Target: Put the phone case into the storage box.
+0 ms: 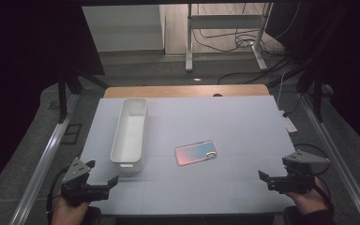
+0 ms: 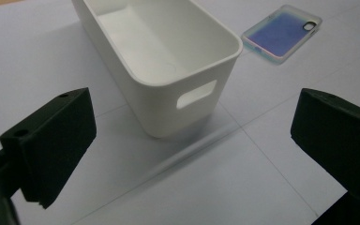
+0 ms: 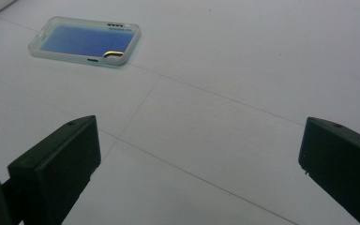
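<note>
I'm in a lab recording bay: black curtains (image 1: 23, 70) around my table (image 1: 243, 117), loose floor cables (image 1: 225, 40), metal stand (image 1: 225, 28).

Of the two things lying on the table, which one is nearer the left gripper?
The white bin: its handle end sits just ahead of the open left gripper, while the iridescent phone case lies farther right, mid-table.
</note>
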Demonstrator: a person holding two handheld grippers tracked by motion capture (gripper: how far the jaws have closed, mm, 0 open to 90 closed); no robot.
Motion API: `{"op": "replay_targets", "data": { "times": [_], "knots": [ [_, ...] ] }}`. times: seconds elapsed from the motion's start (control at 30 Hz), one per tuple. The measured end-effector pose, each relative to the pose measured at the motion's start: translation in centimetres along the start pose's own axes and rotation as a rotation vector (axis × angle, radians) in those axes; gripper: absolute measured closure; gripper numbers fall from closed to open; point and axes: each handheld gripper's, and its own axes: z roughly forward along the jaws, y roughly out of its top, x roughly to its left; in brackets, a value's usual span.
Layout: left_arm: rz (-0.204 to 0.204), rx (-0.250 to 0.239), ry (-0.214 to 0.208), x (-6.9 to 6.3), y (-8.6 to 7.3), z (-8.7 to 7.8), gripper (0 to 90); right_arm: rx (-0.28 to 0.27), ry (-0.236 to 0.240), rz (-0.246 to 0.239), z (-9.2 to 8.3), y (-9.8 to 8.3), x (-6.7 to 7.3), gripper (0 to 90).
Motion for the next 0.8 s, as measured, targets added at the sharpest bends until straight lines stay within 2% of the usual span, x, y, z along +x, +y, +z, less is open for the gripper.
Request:
{"op": "replay_targets", "data": {
  "times": [0.17, 0.47, 0.8],
  "knots": [
    [0.004, 0.003, -0.004, -0.02, 0.01, 0.01, 1.3, 0.007, 0.004, 0.006, 0.05, 0.01, -0.09, 0.0],
    [0.006, 0.0, -0.013, 0.01, -0.09, -0.1, 1.0, 0.011, 0.012, -0.013, 0.16, 0.09, 0.09, 0.0],
    [-0.006, -0.005, 0.001, 0.05, -0.12, -0.18, 0.0, 0.033, 0.022, -0.009, 0.4, 0.18, -0.02, 0.0]
  ]
}}
